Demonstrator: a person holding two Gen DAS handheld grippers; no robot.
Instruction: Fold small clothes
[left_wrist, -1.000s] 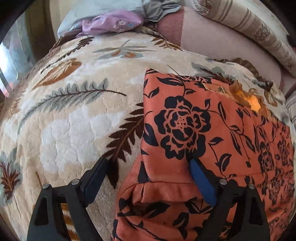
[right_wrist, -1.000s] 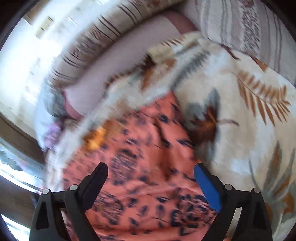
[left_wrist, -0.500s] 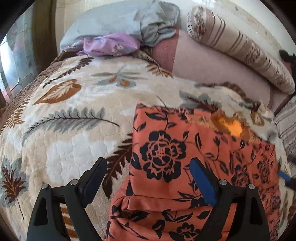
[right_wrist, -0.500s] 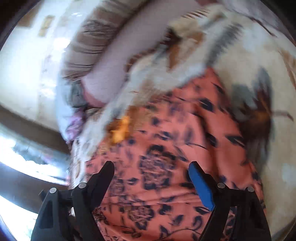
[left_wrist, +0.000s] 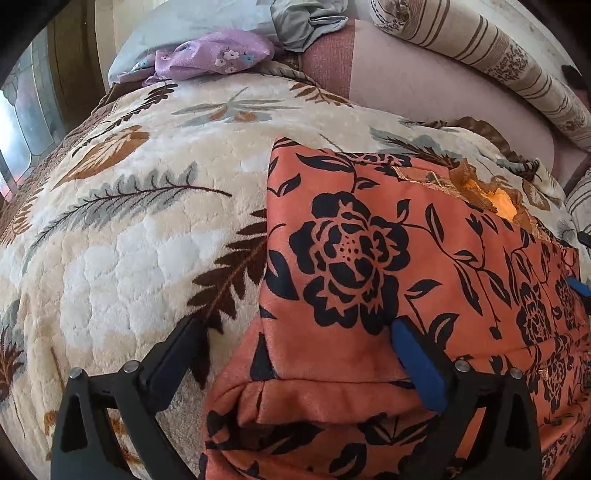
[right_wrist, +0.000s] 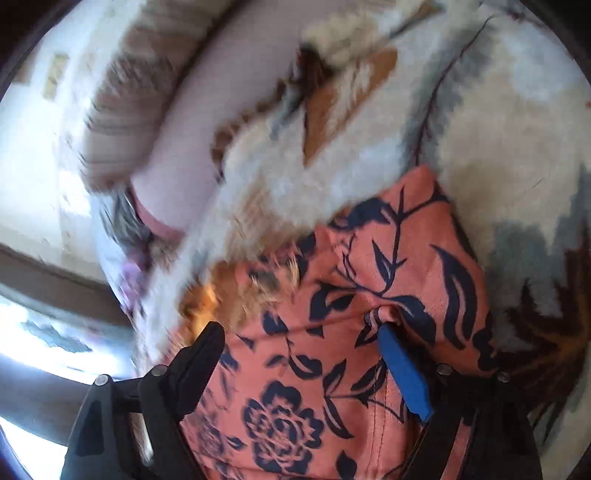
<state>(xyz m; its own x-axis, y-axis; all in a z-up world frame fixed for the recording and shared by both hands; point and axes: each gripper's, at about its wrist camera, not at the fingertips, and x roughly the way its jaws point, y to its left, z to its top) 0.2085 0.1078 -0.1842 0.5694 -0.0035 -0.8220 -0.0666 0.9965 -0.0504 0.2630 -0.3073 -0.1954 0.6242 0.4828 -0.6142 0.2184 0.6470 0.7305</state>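
Garment (left_wrist: 369, 258) left edge straight, bare blanket (left_wrist: 129, 240) beside, left tool (left_wrist: 295, 328) apart, right tool (right_wrist: 301, 328) seemingly apart.

We see an orange garment (left_wrist: 369, 258) printed with black roses and leaves, spread flat on the bed, its near edge folded over into a thick band, golden trim at its far edge.

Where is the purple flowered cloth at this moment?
In the left wrist view, the purple flowered cloth lies at the top left, beyond the leaf-patterned blanket, against the grey pillow.
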